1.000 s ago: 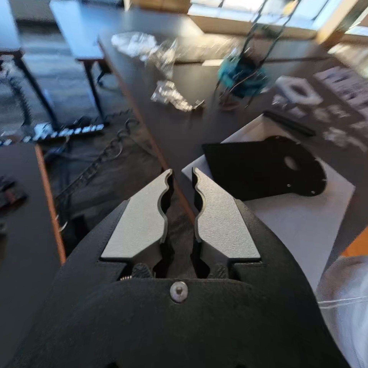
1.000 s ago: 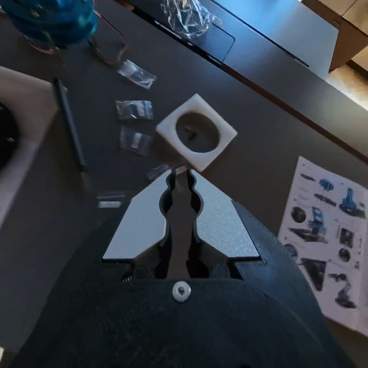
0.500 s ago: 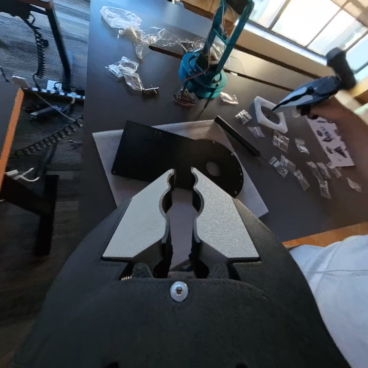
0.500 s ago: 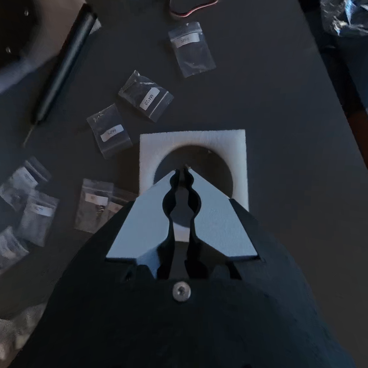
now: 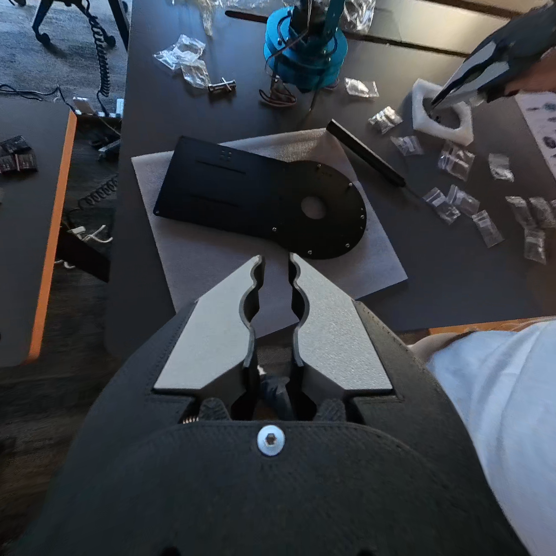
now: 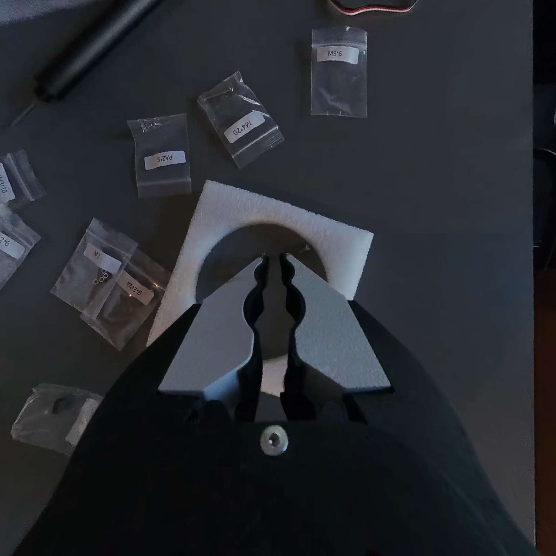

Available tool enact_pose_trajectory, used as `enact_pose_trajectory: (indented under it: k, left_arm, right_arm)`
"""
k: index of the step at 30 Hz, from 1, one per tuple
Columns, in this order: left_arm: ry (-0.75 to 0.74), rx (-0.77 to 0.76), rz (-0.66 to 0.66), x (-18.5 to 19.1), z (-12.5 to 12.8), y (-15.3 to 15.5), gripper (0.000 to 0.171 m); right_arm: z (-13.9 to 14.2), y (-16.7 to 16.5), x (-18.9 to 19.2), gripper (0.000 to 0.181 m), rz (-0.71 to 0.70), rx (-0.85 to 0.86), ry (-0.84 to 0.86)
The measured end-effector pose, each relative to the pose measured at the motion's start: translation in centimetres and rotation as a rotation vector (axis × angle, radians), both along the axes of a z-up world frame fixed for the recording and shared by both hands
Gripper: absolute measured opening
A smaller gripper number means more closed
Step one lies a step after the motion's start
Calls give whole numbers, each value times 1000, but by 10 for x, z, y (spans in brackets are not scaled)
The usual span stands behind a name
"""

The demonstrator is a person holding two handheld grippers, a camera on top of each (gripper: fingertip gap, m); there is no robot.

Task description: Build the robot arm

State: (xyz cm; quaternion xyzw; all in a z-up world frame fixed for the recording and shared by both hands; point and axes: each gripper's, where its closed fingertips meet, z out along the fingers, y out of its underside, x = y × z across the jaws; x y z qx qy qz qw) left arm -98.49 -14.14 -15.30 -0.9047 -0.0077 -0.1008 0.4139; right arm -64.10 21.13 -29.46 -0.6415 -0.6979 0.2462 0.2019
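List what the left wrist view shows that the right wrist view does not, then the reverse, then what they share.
Only the left wrist view: the open left gripper above a grey foam sheet that bears a black plate, a blue round device, crumpled plastic wrap, and a white sleeve.

Only the right wrist view: tiny screws inside the hole of the white foam block, and white labels on the small clear bags.

Both: that foam block, the right gripper with its tips in the hole and a narrow gap between them, the bags, and a black screwdriver.

Black plate [image 5: 255, 204] on grey sheet [image 5: 192, 264], blue base [image 5: 304, 63], screwdriver [image 5: 365, 152] nearby
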Motion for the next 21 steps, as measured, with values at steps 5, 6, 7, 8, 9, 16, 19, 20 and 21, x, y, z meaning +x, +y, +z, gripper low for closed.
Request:
enact_pose_trajectory:
  k: [5, 6, 7, 8, 9, 16, 19, 20, 21]
  left_arm:
    - [73, -47, -32, 1, 5, 7, 14]
    - [76, -47, -40, 4, 7, 8, 14]
    - [79, -46, -47, 7, 9, 9, 14]
    - [83, -45, -52, 9, 11, 10, 14]
    - [85, -42, -55, 12, 12, 10, 14]
    - [67, -43, -50, 21, 12, 8, 14]
    - [60, -42, -46, 22, 14, 7, 14]
    - [56, -43, -46, 23, 15, 7, 14]
    - [53, -41, -45, 23, 16, 7, 14]
  right_arm:
    - [-3, -3, -2, 7, 32, -19, -4]
    - [-3, -4, -2, 7, 37, -25, -6]
    - [-4, -4, -2, 7, 39, -30, -8]
    - [-4, -4, -2, 7, 41, -34, -7]
    - [-4, -5, -1, 7, 43, -39, -7]
    - [-8, -7, 2, 2, 40, -46, 17]
    - [-8, -9, 3, 0, 44, -45, 26]
    - [-8, -8, 4, 0, 39, -46, 25]
    - [-7, -8, 4, 3, 31, -48, 29]
